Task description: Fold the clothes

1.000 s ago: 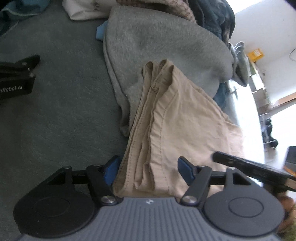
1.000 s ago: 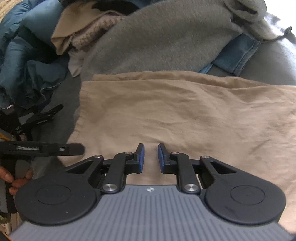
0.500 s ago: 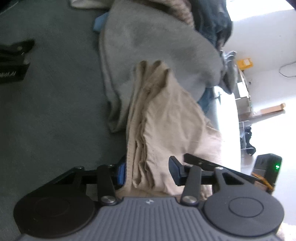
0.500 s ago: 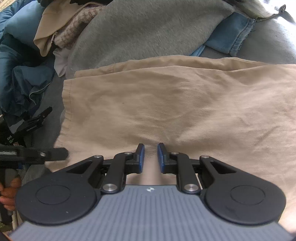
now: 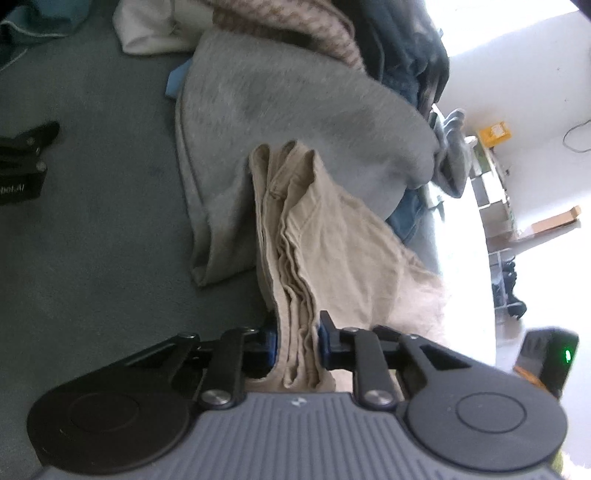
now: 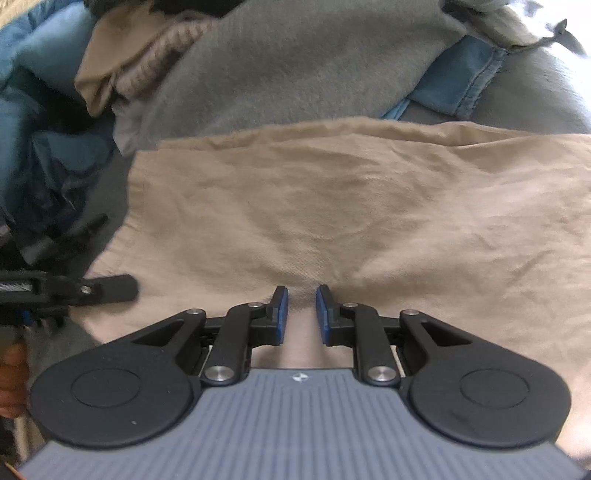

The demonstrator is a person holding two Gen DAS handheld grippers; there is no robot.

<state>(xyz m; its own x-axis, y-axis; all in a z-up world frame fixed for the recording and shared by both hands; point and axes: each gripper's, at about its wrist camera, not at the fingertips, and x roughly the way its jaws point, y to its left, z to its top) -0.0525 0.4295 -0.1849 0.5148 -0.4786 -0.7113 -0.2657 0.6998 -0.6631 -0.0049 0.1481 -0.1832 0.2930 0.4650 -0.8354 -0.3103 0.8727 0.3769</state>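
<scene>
A tan garment (image 5: 332,236) lies folded in several layers on a grey-green surface (image 5: 92,240), its far end resting on a grey sweatshirt (image 5: 295,103). My left gripper (image 5: 297,332) has the stacked near edge between its blue pads; its jaws are closing and the pads press the layers. In the right wrist view the tan garment (image 6: 351,206) spreads wide and flat. My right gripper (image 6: 301,299) is shut on a pinch of it, with creases running into the narrow gap. One finger of the left gripper (image 6: 92,288) shows at that view's left edge.
Behind the garment is a heap of clothes: the grey sweatshirt (image 6: 295,66), blue denim (image 6: 454,85), a blue jacket (image 6: 44,129) and a knitted piece (image 5: 295,22). A black labelled device (image 5: 22,166) lies at left. A person's hand (image 6: 13,380) shows low left.
The left jaws have closed in from wide apart onto the tan garment's stacked edge, and that edge now stands bunched between them. The right gripper holds as before.
</scene>
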